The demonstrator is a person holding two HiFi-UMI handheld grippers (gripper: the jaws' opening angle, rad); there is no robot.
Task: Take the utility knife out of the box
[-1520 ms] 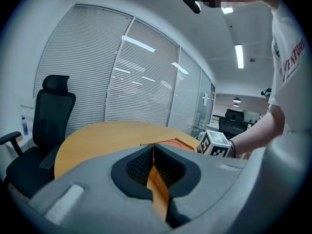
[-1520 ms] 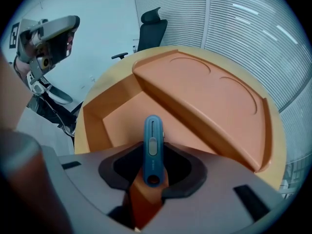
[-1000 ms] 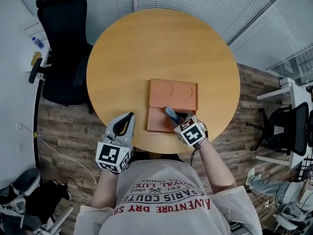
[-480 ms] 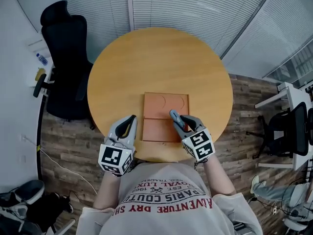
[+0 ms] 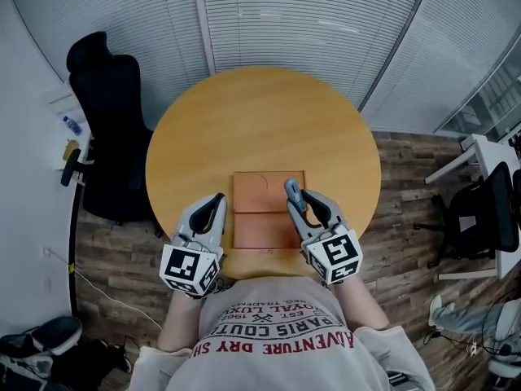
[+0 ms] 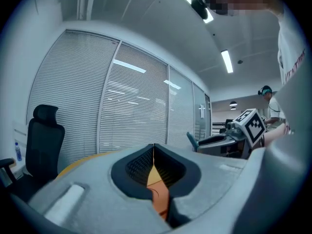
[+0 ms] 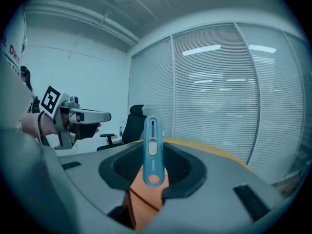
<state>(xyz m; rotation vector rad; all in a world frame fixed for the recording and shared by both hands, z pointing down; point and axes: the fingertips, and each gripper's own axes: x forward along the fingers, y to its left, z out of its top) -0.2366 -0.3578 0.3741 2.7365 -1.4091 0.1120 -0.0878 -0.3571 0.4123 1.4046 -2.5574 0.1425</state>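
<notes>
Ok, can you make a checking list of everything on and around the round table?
surface: round table, wooden top, bare apart from the box
job's things: flat orange box lies open near the person; blue knife is lifted out, up in the right tongs
clutter: nothing seen
grippers: left tongs closed with nothing in them, beside the box's left edge; right tongs closed on the knife
cables: thin cable on the floor at the left
surroundings: black chair beside the table, window blinds behind, wood floor
</notes>
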